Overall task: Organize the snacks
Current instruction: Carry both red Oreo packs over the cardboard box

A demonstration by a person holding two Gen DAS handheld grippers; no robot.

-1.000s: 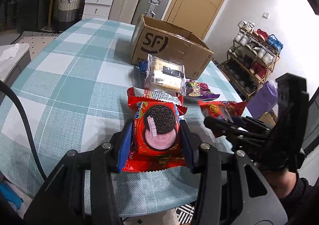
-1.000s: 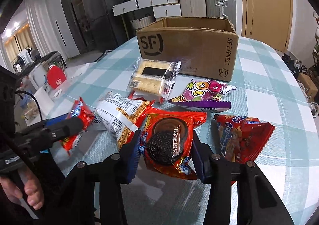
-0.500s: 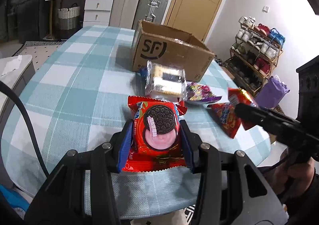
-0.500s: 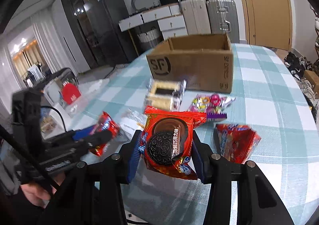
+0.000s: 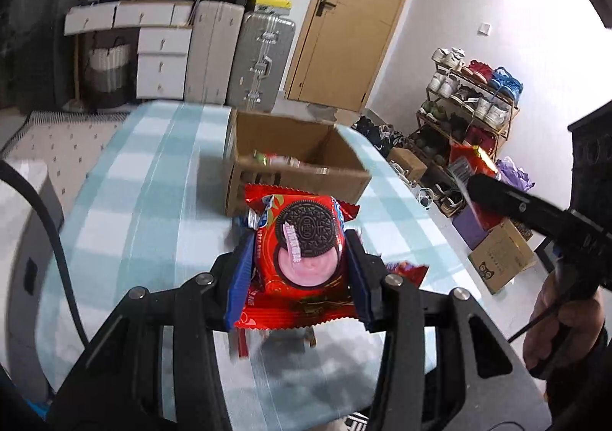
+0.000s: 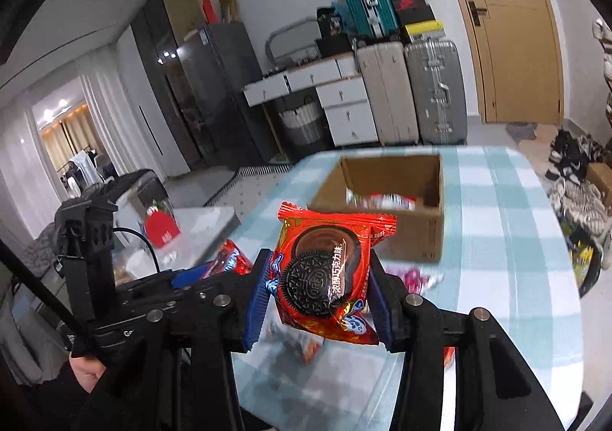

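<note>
Inspector A: Nearest the lens, lower centre of the left wrist view, the left gripper (image 5: 300, 259) pinches a pink-cream Oreo packet (image 5: 302, 251) between its blue pads, clear of the checked tablecloth (image 5: 153, 201)

Inspector B: Noted. In the right wrist view, the right gripper (image 6: 317, 285) likewise clamps a chocolate Oreo packet (image 6: 325, 274) at lower centre, tilted, off the table

Inspector A: Just beyond, loose snacks (image 6: 417, 276) lie blurred on the cloth behind the right pads. Further up, mid-frame, stands the open cardboard box (image 5: 290, 167), some wrappers already inside

Inspector B: Assessment of step: both packets are lifted and in carriage toward the box; neither is over its opening yet

Inspector A: The next move appears to call for bringing each gripper above the rim, one beside the other without collision, then spreading the pads so the packets drop in. Several snacks remain on the table
</note>
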